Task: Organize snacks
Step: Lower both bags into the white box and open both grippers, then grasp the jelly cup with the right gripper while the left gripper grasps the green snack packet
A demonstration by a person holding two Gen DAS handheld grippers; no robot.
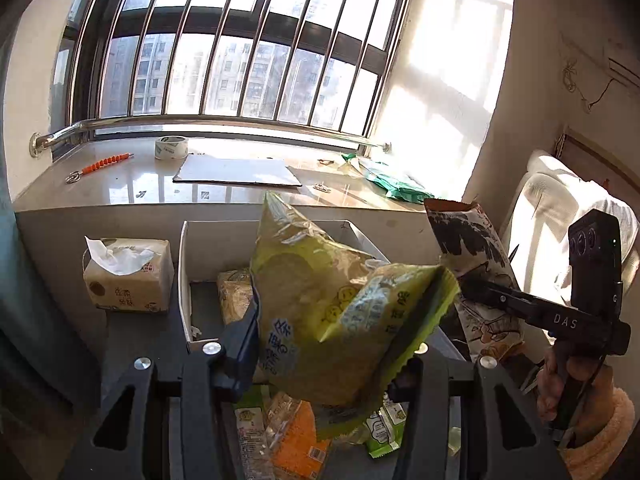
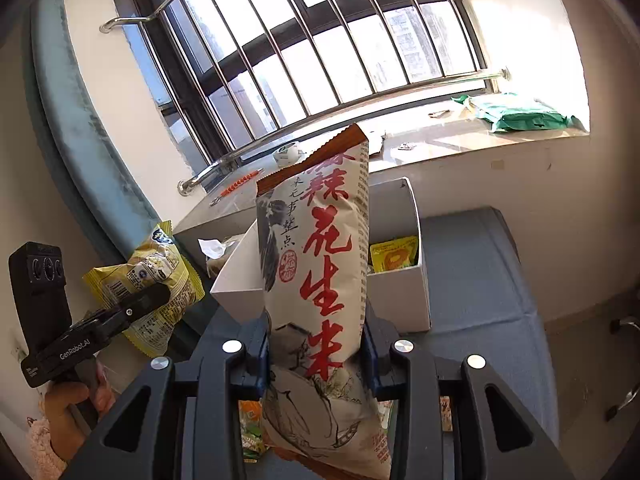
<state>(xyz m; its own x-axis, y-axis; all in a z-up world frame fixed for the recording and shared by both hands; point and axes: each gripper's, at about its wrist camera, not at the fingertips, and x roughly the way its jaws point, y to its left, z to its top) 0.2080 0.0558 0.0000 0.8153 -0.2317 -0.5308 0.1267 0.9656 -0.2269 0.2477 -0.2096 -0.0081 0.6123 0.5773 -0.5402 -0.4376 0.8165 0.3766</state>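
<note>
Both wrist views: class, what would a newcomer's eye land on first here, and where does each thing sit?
Two snack bags held up in the air: a yellow bag clamped in the left gripper, and a tall white peanut bag with red characters in the right gripper. Behind them stands a white box with snacks already inside, on a dark surface below the barred window.
</note>
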